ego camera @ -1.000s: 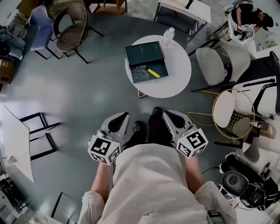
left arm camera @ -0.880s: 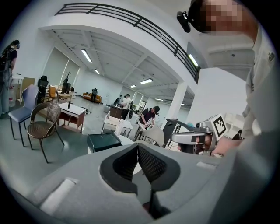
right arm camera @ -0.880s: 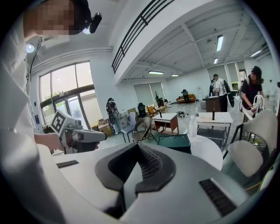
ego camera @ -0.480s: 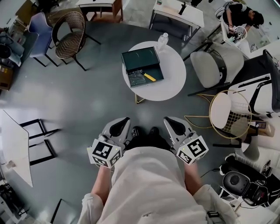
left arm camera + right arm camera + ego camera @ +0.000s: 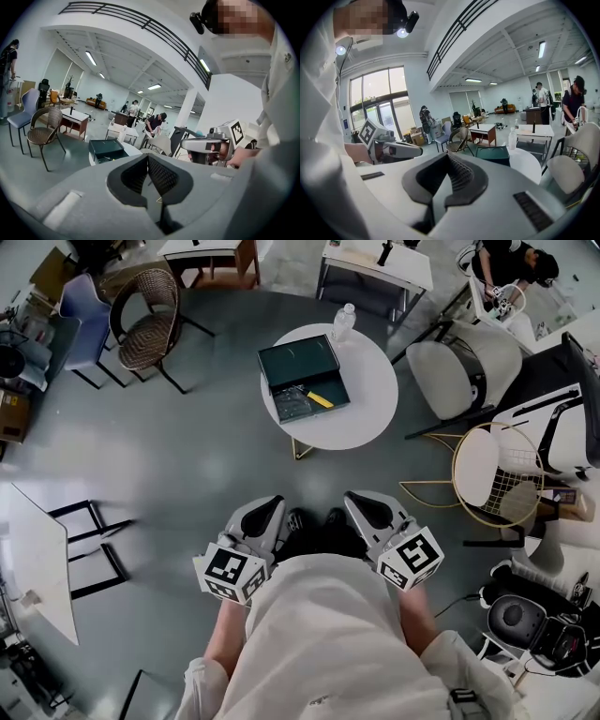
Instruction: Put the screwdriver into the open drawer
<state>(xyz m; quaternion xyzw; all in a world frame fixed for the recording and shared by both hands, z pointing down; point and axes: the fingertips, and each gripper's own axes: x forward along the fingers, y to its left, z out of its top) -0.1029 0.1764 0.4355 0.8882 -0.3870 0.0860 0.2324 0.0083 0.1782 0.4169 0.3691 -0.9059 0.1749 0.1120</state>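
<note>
Since a second ago my right shoe (image 5: 334, 517) has drawn back beside the other; my left gripper (image 5: 270, 504) and right gripper (image 5: 354, 500) hang before me, each with its jaws pressed together on nothing. Straight ahead, well apart from both and about midway between them, the screwdriver (image 5: 320, 398) lies slantwise with its yellow handle toward my right. It looks to be already inside the open drawer (image 5: 292, 407) of the dark green box (image 5: 300, 360) on the round white table (image 5: 366, 418). A plastic bottle (image 5: 344, 320) stands at the table's far edge, with grey floor (image 5: 187, 456) around and a wicker chair (image 5: 145, 320) beyond.
</note>
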